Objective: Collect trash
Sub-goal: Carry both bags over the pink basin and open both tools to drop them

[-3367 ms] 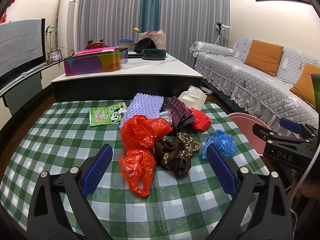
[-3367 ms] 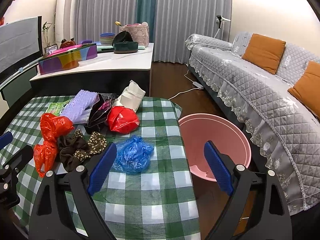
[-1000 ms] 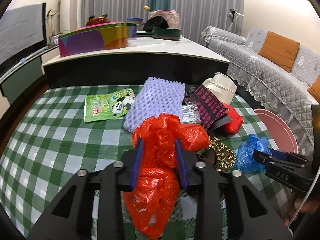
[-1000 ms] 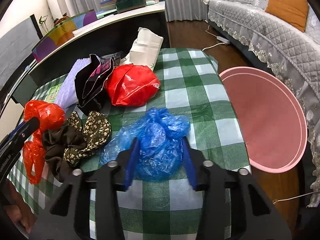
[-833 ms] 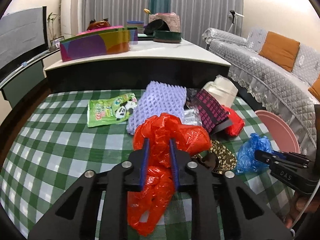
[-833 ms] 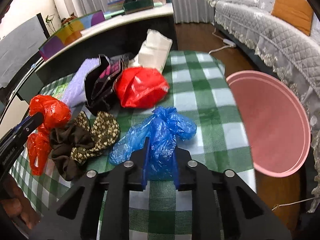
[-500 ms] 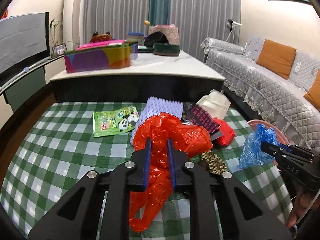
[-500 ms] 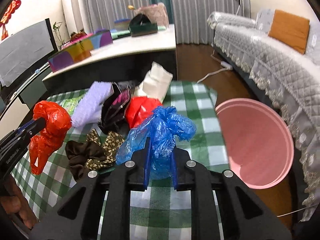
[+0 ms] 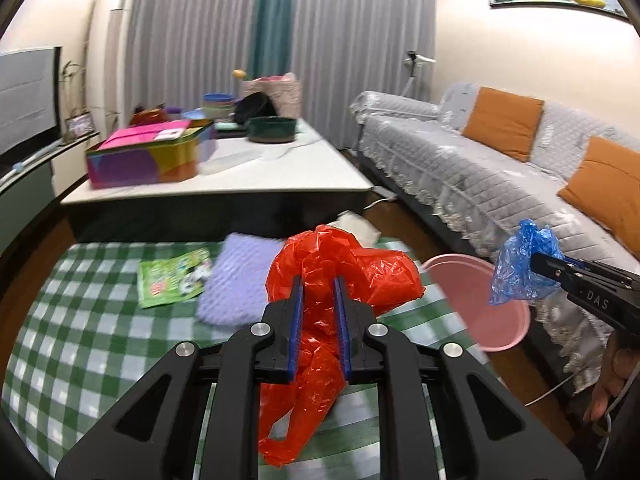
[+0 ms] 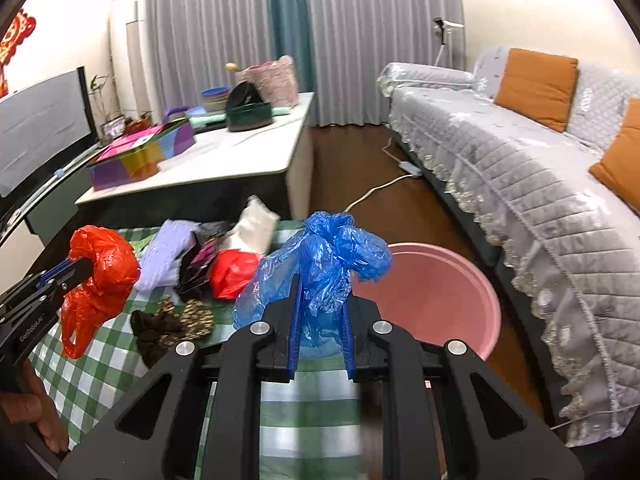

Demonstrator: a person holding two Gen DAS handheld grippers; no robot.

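**Both my grippers carry a bag above the checked table**

My left gripper (image 9: pixel 319 292) pinches the red plastic bag (image 9: pixel 340 268) between its blue pads, jaws pressed close on the crumpled film; the bag's loose end hangs down toward the green checked tablecloth (image 9: pixel 80 340). My right gripper (image 10: pixel 321 300) pinches the blue plastic bag (image 10: pixel 324 256) the same way, lifted clear of the cloth, with the pink basin (image 10: pixel 432 292) on the floor just beyond it, beside the grey sofa (image 10: pixel 540 184). On the table lie a lilac foam net (image 9: pixel 236 280), a green snack packet (image 9: pixel 174 276), a smaller red bag (image 10: pixel 232 272) and a brown patterned cloth (image 10: pixel 176 324)
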